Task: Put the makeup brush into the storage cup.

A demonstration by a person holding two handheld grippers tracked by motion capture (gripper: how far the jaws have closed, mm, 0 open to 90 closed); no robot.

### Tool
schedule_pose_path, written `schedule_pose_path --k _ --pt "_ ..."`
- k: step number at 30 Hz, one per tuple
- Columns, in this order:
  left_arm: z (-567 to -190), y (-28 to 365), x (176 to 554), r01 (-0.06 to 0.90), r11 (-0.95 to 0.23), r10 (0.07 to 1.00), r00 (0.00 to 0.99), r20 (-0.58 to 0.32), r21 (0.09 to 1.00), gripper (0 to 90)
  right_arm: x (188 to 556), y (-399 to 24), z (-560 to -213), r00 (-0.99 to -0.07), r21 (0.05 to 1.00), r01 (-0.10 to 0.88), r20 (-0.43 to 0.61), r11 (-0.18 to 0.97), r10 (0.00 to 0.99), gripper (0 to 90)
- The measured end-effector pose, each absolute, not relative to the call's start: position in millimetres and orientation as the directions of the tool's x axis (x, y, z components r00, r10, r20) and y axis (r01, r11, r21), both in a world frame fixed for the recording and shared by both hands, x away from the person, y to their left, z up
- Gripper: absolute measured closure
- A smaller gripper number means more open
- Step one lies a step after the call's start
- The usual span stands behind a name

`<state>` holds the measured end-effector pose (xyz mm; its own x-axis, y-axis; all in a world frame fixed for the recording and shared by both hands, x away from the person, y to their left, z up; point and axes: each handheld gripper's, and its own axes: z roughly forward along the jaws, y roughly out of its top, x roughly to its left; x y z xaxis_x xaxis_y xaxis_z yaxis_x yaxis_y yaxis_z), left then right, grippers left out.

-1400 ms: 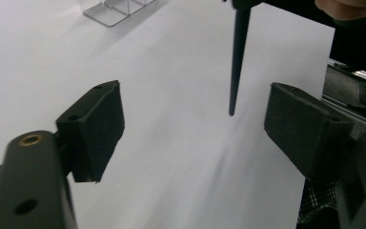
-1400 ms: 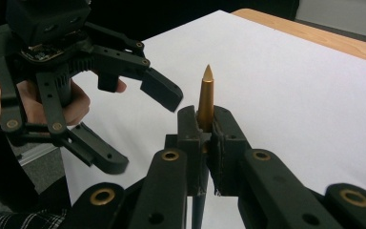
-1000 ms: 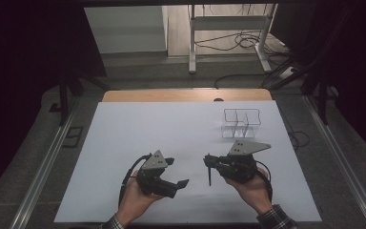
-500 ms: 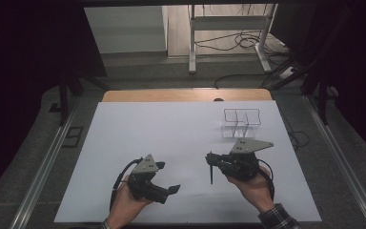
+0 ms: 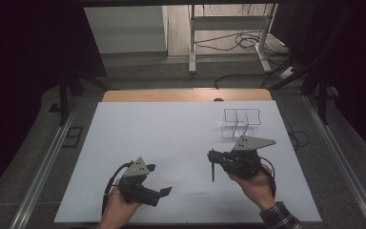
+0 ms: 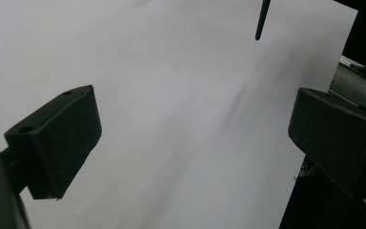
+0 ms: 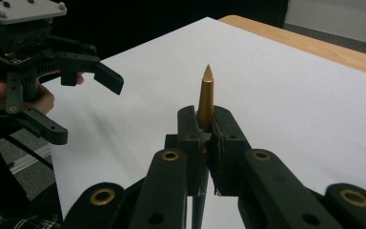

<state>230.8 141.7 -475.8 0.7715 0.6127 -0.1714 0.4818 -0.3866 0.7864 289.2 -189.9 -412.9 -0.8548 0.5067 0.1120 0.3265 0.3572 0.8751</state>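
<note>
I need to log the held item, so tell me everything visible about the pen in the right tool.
The pen is a slim stick with a gold-coloured, metallic-looking upper part ending in a cone tip and a dark, thin lower part. The right tool is shut on it, the pads pressing its middle from both sides. In the high view it hangs near upright from the tool over the white sheet, its dark end pointing down. Whether that end touches the sheet cannot be told.
</note>
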Motion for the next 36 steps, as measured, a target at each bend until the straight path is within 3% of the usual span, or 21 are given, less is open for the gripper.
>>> schedule_pose_path --k 36 --pt "-487 157 213 0.449 -0.427 0.652 0.754 -0.076 0.785 2.8 320 -208 -394 -0.817 0.893 0.320 0.091 0.317 0.570 83.8"
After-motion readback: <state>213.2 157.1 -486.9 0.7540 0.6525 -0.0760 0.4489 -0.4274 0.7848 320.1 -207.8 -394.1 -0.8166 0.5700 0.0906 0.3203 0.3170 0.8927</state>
